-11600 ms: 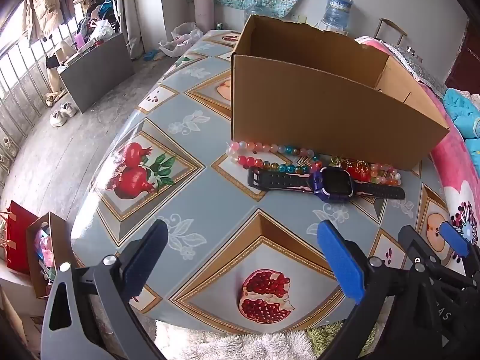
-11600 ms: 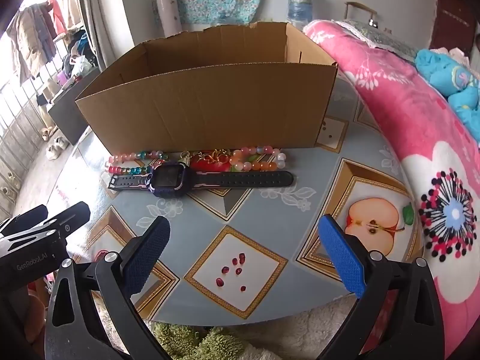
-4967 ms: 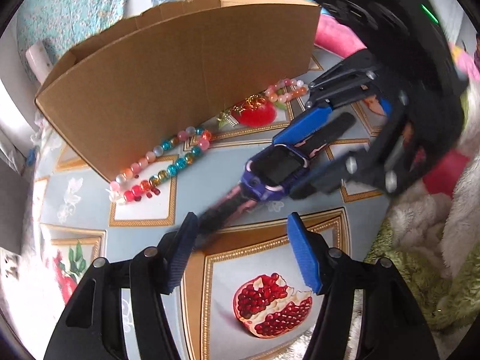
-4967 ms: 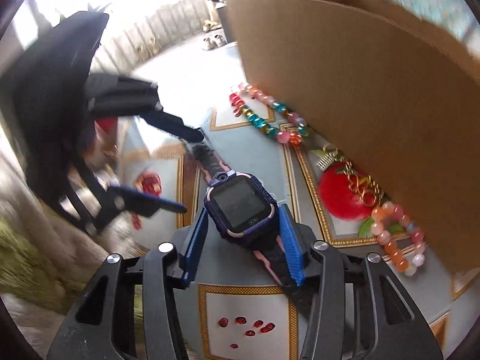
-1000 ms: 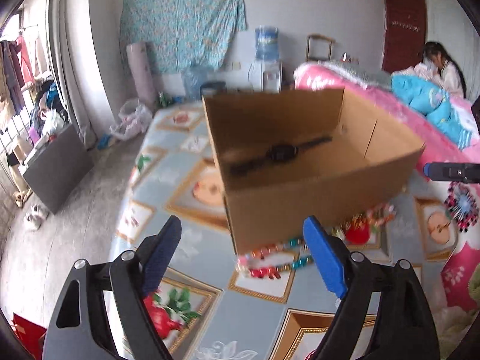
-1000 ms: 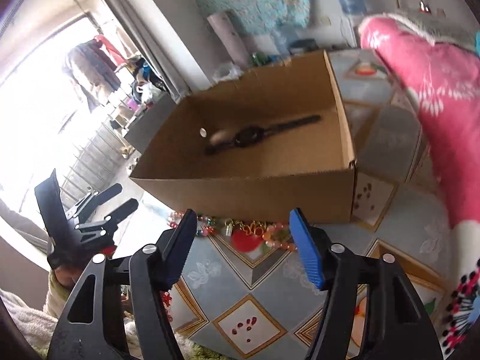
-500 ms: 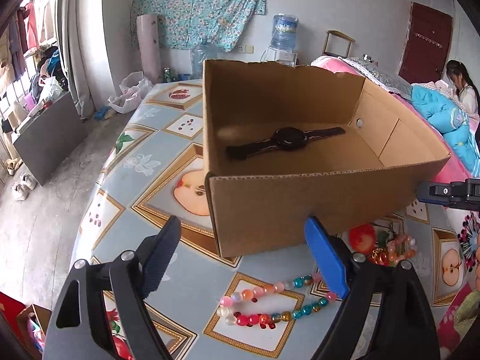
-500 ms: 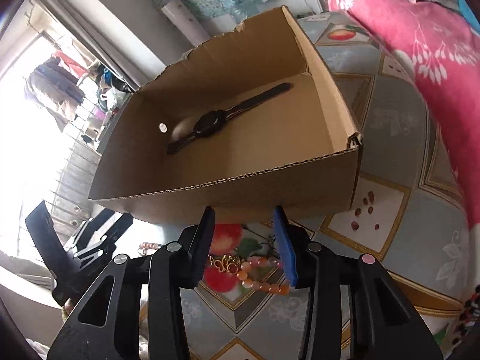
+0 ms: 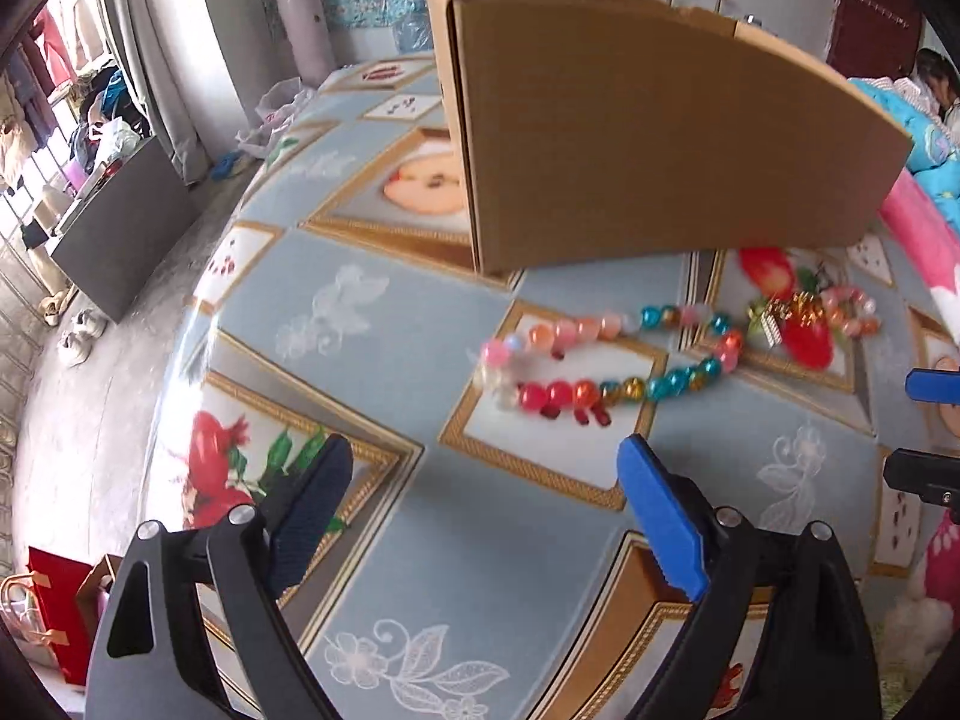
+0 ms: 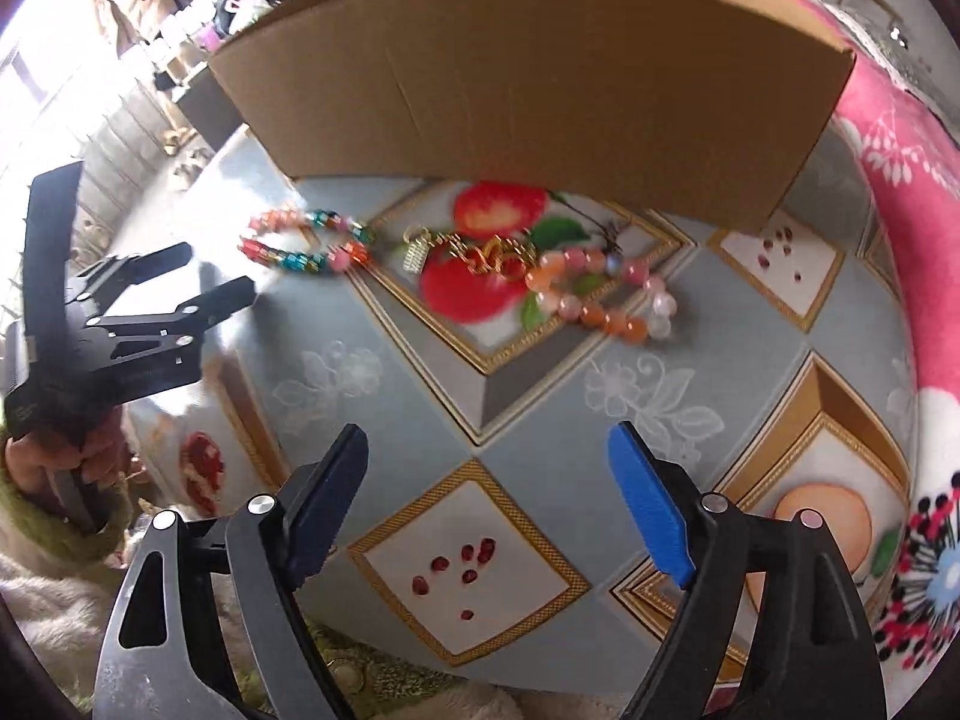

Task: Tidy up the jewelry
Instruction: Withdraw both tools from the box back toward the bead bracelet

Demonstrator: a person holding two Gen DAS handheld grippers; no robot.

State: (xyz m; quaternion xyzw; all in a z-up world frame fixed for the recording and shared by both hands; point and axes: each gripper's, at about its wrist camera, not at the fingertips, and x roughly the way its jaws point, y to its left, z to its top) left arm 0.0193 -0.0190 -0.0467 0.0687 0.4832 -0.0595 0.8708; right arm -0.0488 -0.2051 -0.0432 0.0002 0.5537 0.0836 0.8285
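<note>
From my left wrist camera, my left gripper (image 9: 486, 492) pointed steeply down at the table (image 9: 420, 312), its jaws having just spread wider, with nothing between them. The multicoloured bead bracelet (image 9: 606, 360) lay ahead on the cloth, just in front of the cardboard box (image 9: 660, 138). The tips of my right gripper (image 9: 930, 420) showed at the right edge.

From my right wrist camera, my right gripper (image 10: 486, 486) also tilted steeply downward, its jaws having just opened wide and empty. The peach bead bracelet (image 10: 600, 294) and the gold chain (image 10: 480, 252) lay beyond, near the box wall (image 10: 540, 72). At the left, my hand (image 10: 60, 456) clutched the other gripper's handle, a green sleeve (image 10: 66, 528) at the wrist.
</note>
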